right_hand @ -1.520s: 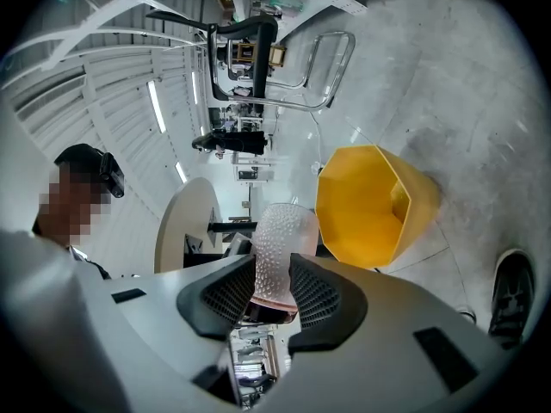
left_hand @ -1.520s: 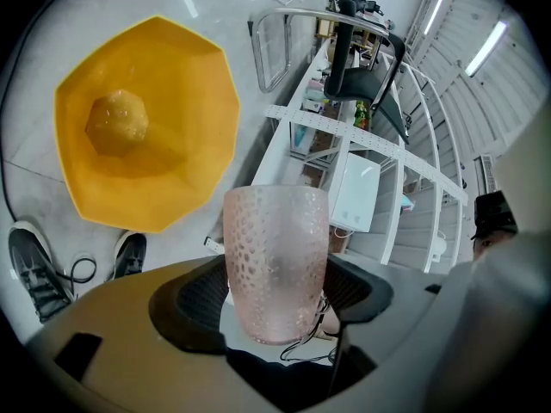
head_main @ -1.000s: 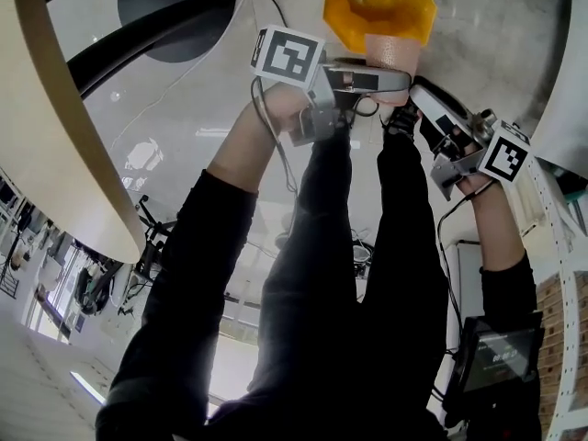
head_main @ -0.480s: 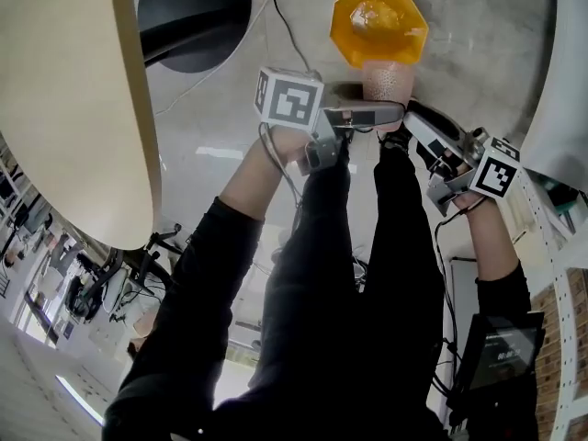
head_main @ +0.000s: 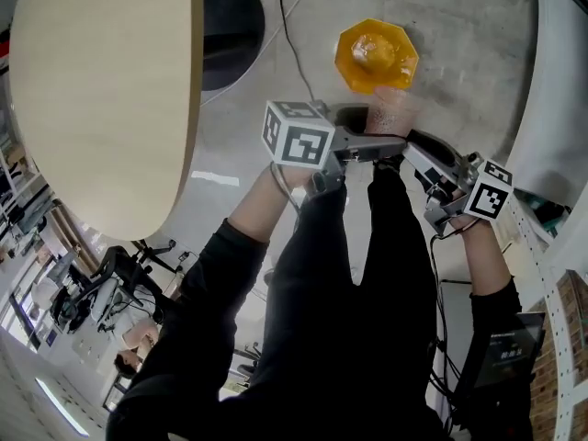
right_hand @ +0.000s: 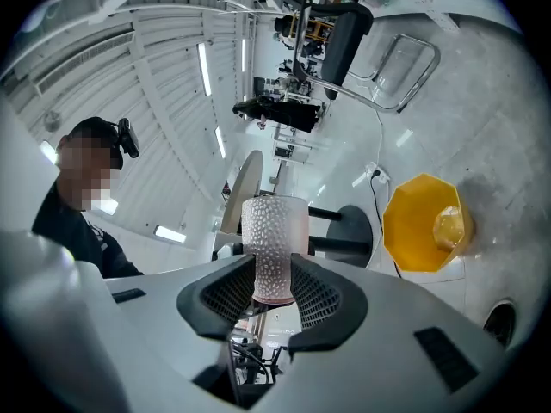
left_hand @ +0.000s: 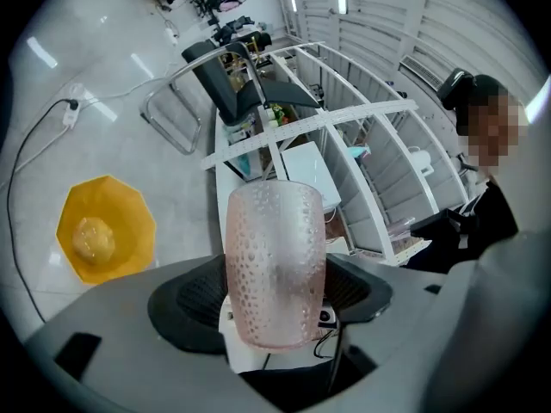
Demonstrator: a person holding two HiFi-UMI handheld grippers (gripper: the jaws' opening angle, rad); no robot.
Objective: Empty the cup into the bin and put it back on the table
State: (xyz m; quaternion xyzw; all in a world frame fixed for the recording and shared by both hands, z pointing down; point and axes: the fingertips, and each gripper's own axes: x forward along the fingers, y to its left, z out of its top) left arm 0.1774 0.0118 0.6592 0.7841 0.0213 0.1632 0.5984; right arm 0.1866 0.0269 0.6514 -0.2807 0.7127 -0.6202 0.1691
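Together the left gripper (left_hand: pixel 274 292) and the right gripper (right_hand: pixel 274 286) clamp the pink dimpled plastic cup (head_main: pixel 393 110) between their pads. The cup sits just beside the yellow octagonal bin (head_main: pixel 375 55).

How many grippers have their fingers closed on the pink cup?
2. The left gripper clamps the pink cup from the left of the head view, and the right gripper pinches its base from the right, both near the yellow bin on the floor.

Left tool (left_hand: pixel 274 312), right tool (right_hand: pixel 274 295) and cup (head_main: pixel 393 108) risen higher, farther above bin (head_main: pixel 354 62).
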